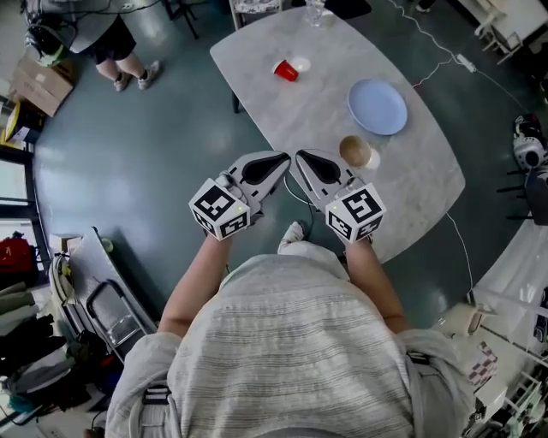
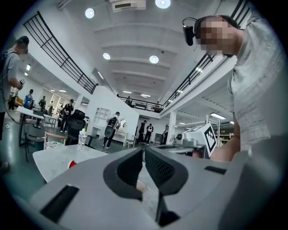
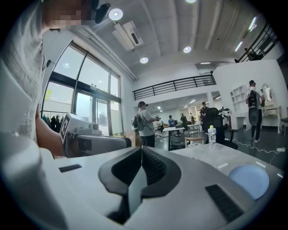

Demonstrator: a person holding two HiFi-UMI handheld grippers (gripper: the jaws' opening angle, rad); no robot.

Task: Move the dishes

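Note:
A grey marbled table holds a light blue plate, a tan bowl, and a red cup beside a small white dish. Both grippers hover side by side at the table's near edge, pointing level toward it. My left gripper is shut with nothing in it, just off the edge. My right gripper is shut and empty, left of the bowl. The left gripper view shows the shut jaws, with the red cup to the left. The blue plate lies at the right in the right gripper view.
A water bottle stands at the table's far end. A white cable runs across the table's right side. A person stands on the floor at the upper left. A folded metal chair and bags lie at the lower left.

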